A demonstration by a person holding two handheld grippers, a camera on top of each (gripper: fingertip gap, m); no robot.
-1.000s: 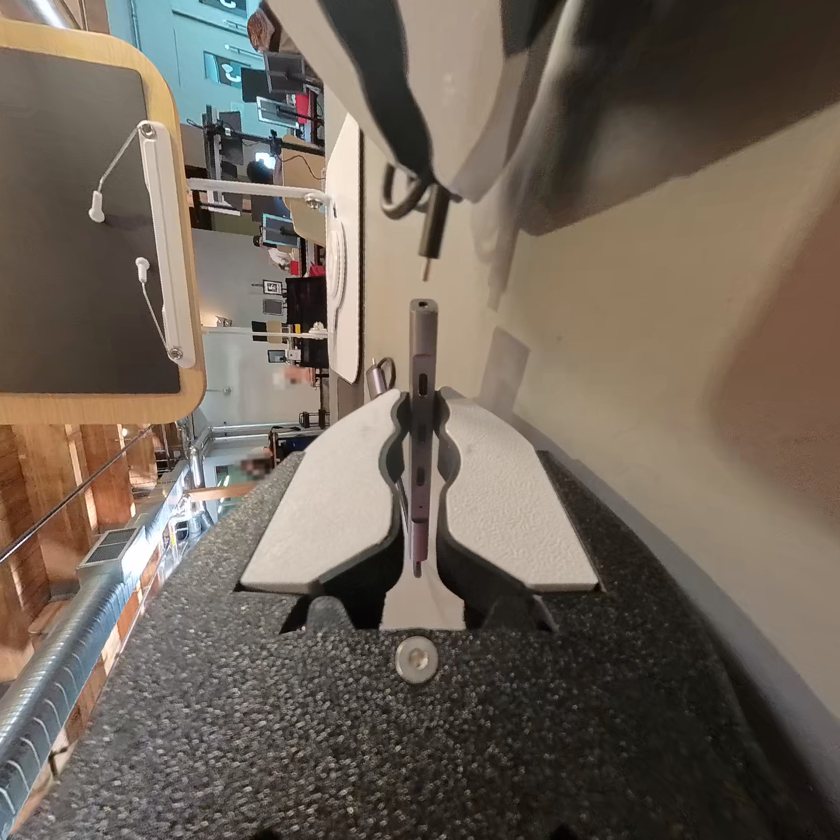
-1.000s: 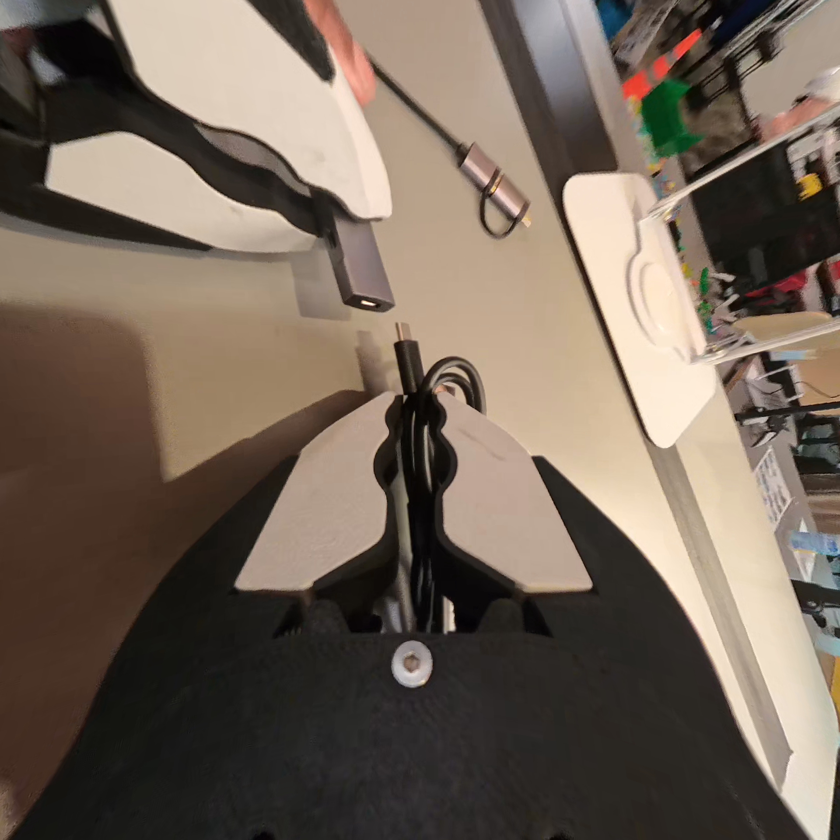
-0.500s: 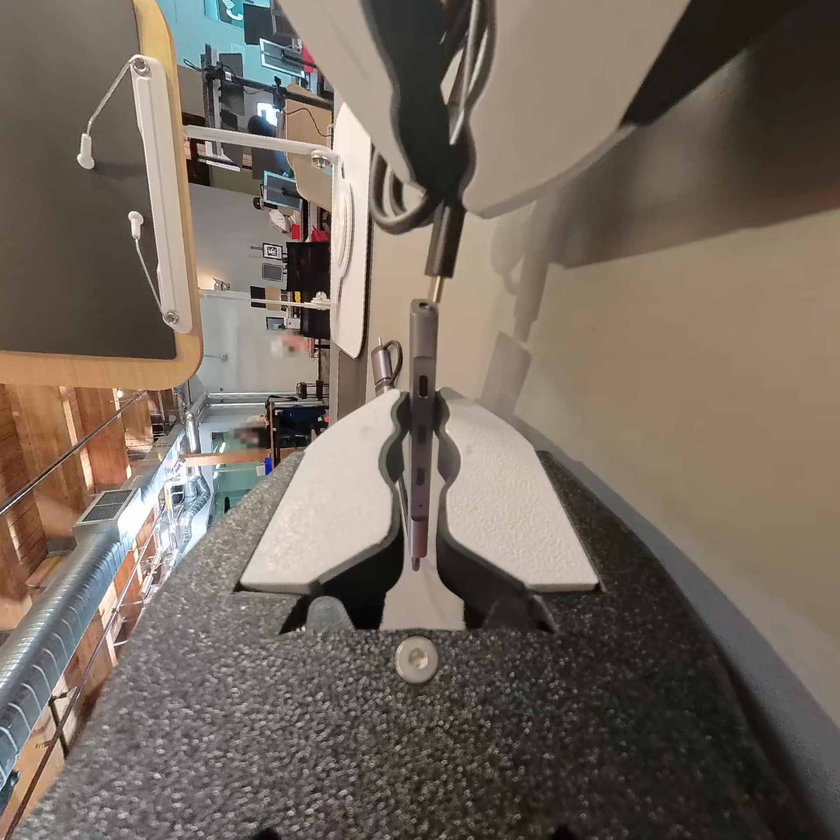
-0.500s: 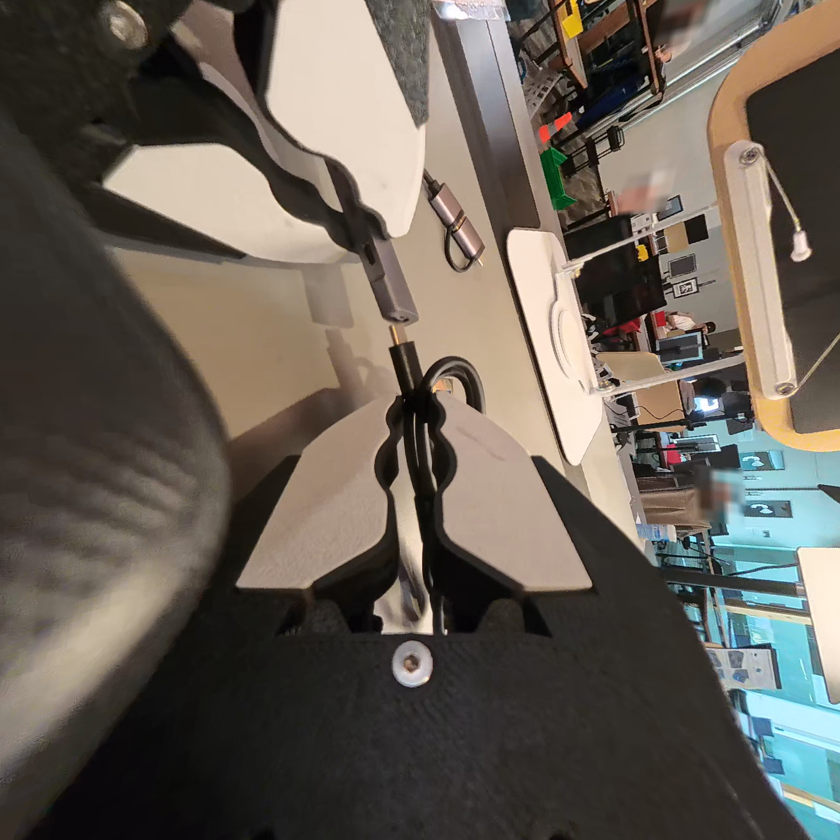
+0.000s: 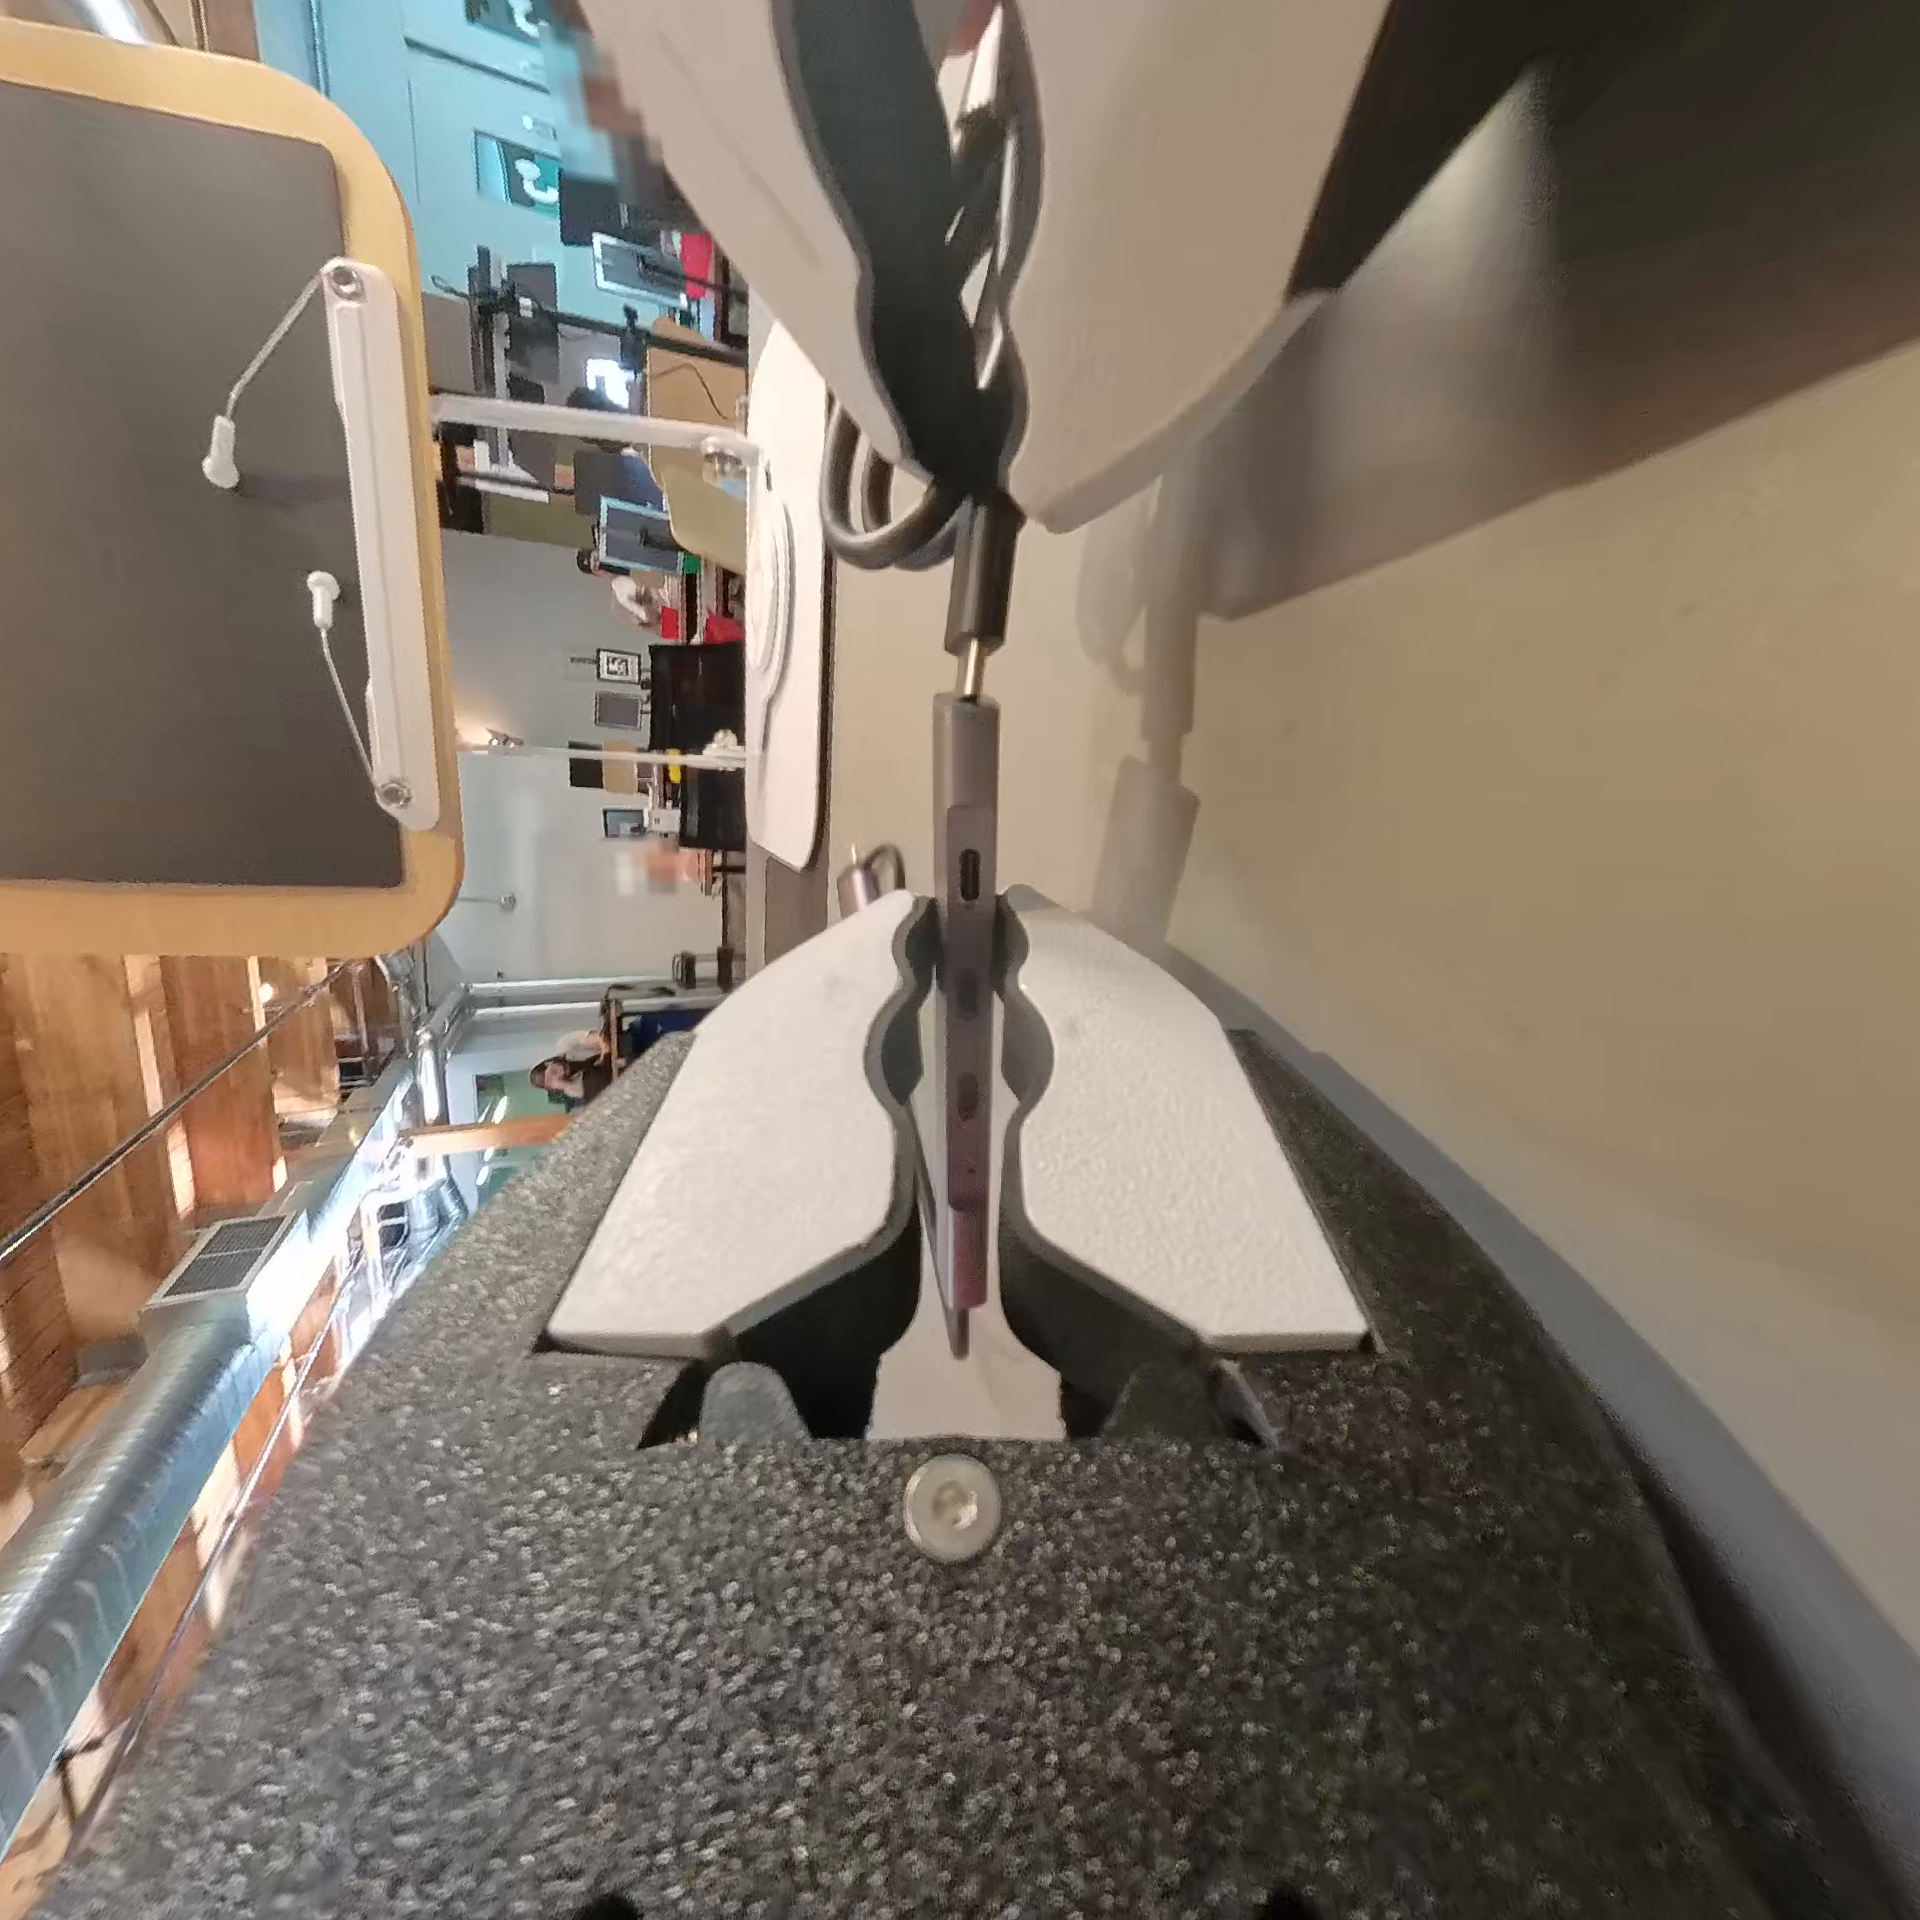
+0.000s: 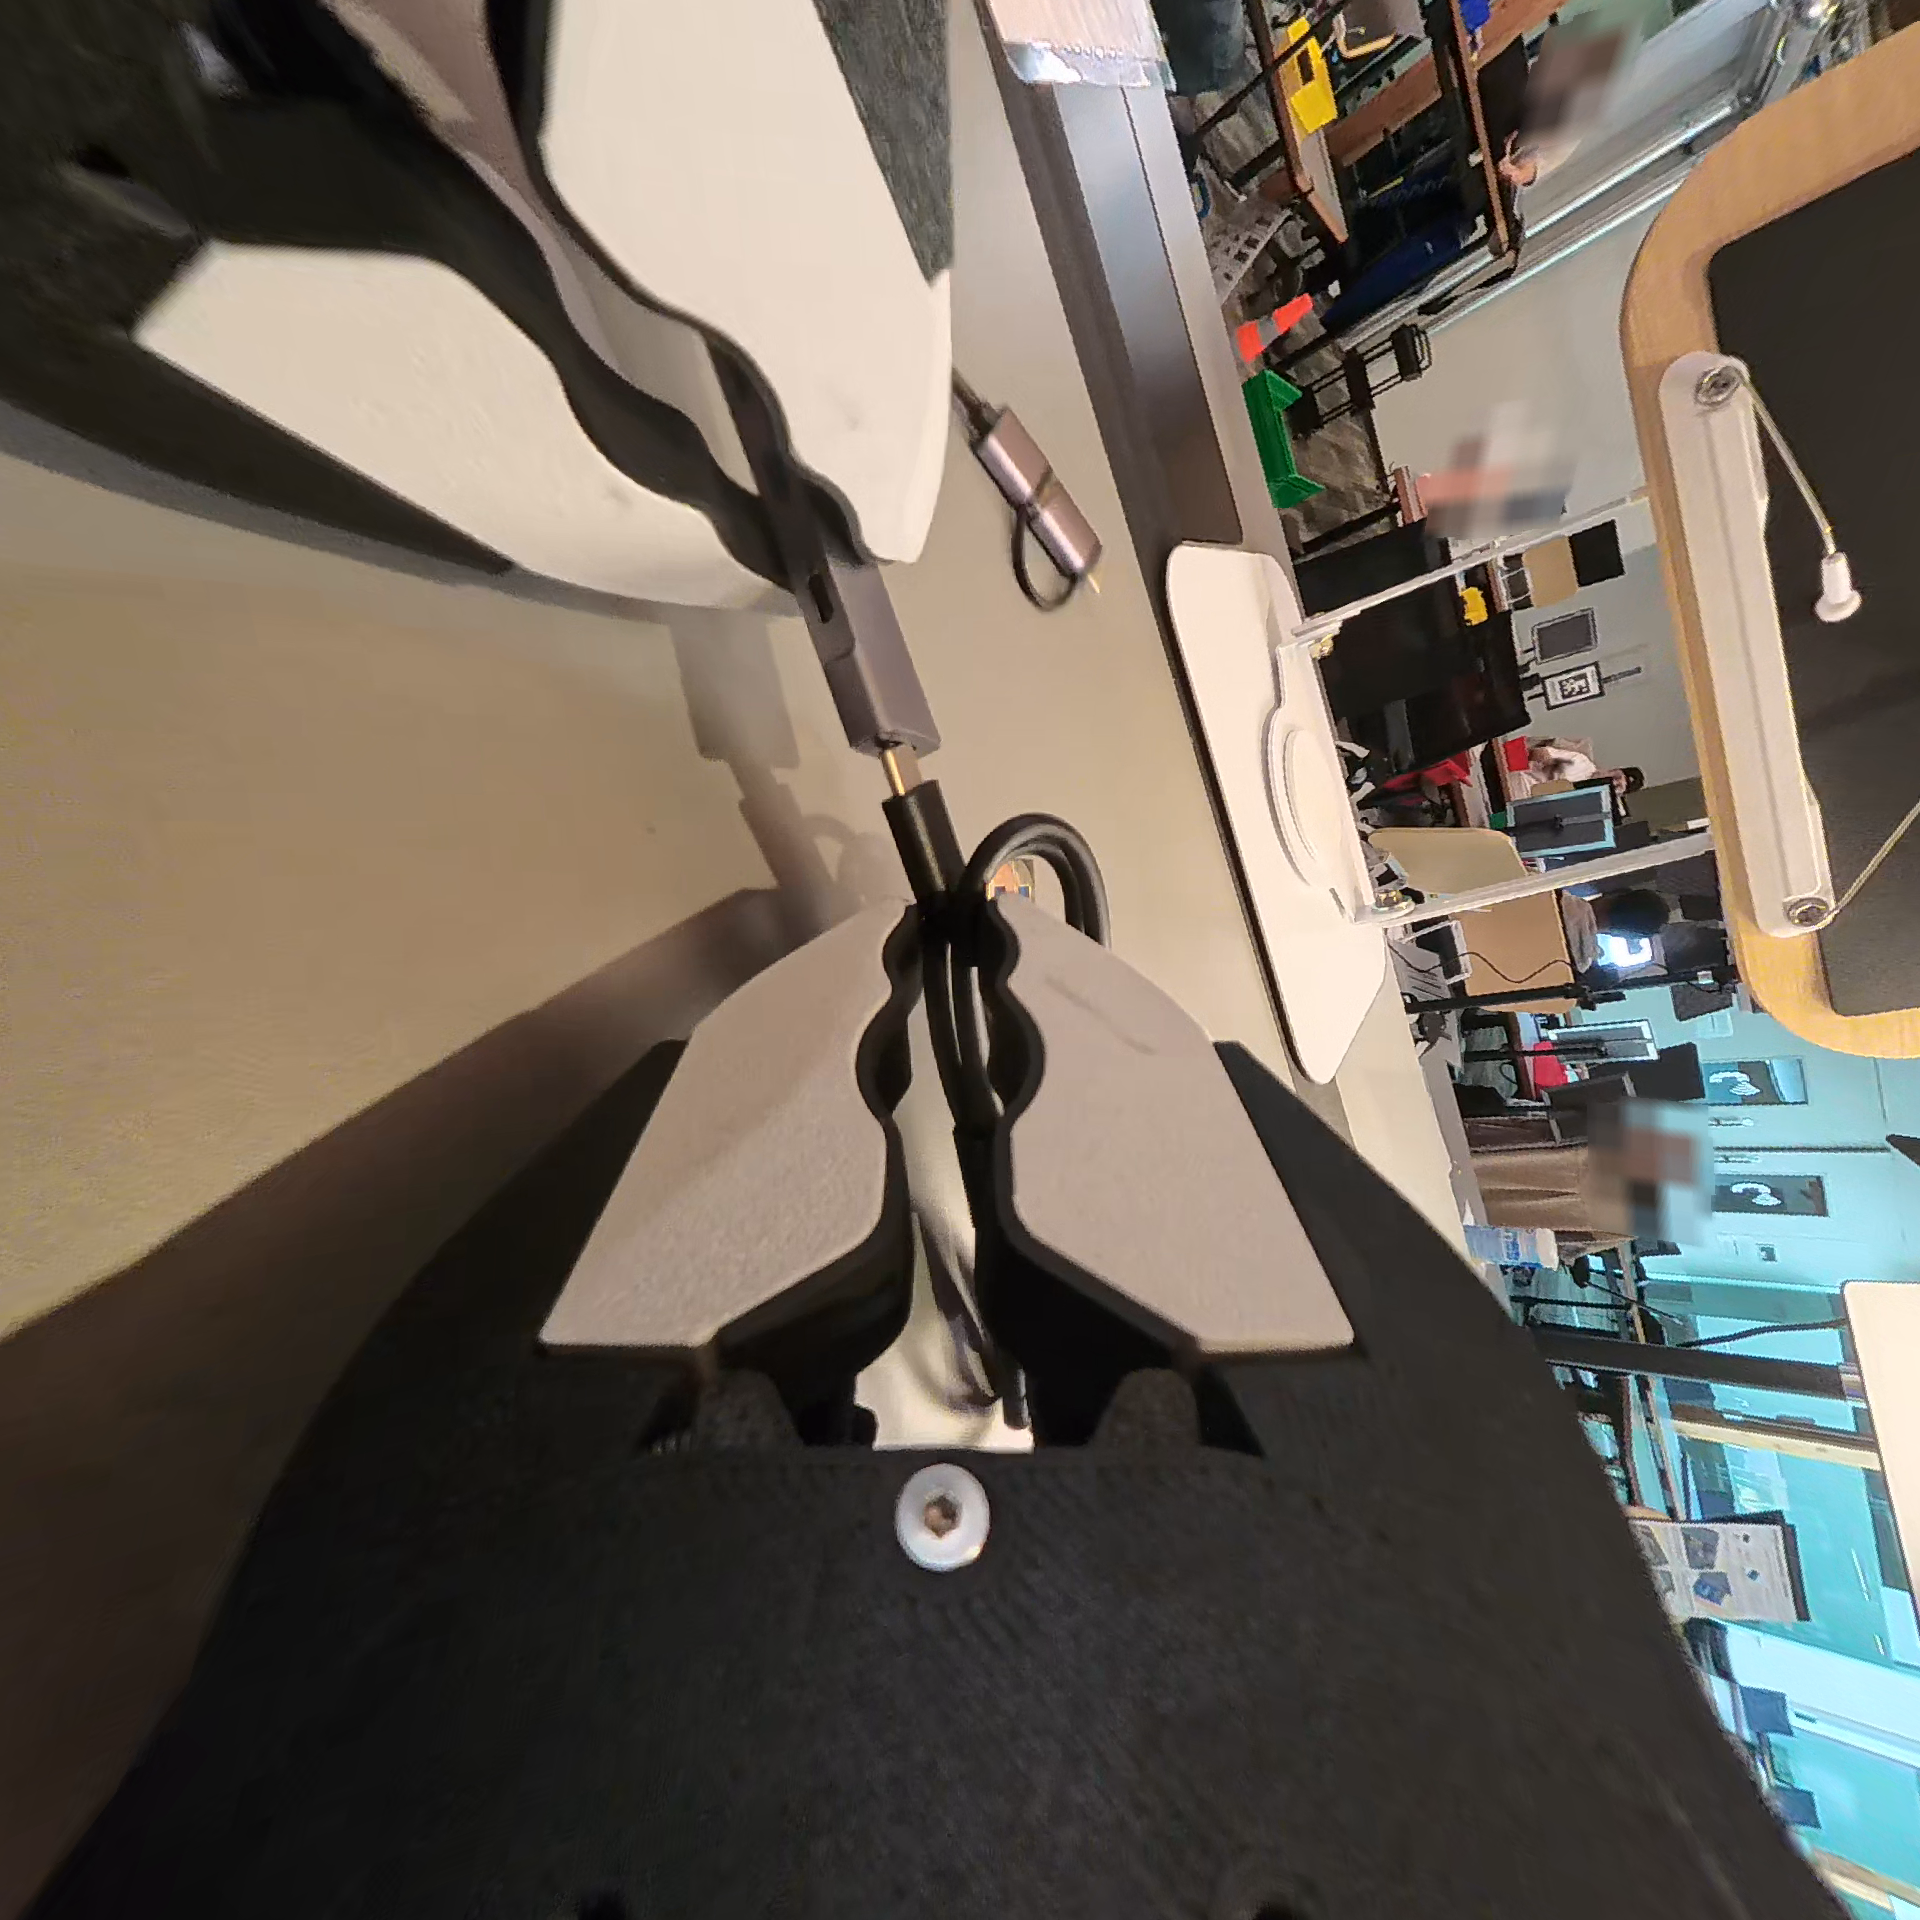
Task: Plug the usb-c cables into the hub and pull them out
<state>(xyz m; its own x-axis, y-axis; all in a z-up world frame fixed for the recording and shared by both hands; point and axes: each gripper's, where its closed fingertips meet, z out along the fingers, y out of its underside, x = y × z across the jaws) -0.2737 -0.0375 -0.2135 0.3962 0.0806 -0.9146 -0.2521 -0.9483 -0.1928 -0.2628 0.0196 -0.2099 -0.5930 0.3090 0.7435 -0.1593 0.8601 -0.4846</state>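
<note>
The left gripper (image 5: 961, 914) is clamped tight on the slim grey hub (image 5: 964, 821), gripping it edge-on so its end port pokes out past the fingertips, free to take a plug. Facing it, the right gripper (image 6: 948, 914) pinches the black cable (image 6: 1044, 862) just behind its plug (image 6: 920, 826), with the slack looped beside the fingers, out of the way. That short grip should keep the plug stiff for pushing. The metal tip sits right at the hub's end port, lined up along the hub's length; whether it has entered is hard to tell. Both are held up off the pale table (image 6: 312, 779). A second cable end (image 6: 1039, 499) lies on the table beyond.
</note>
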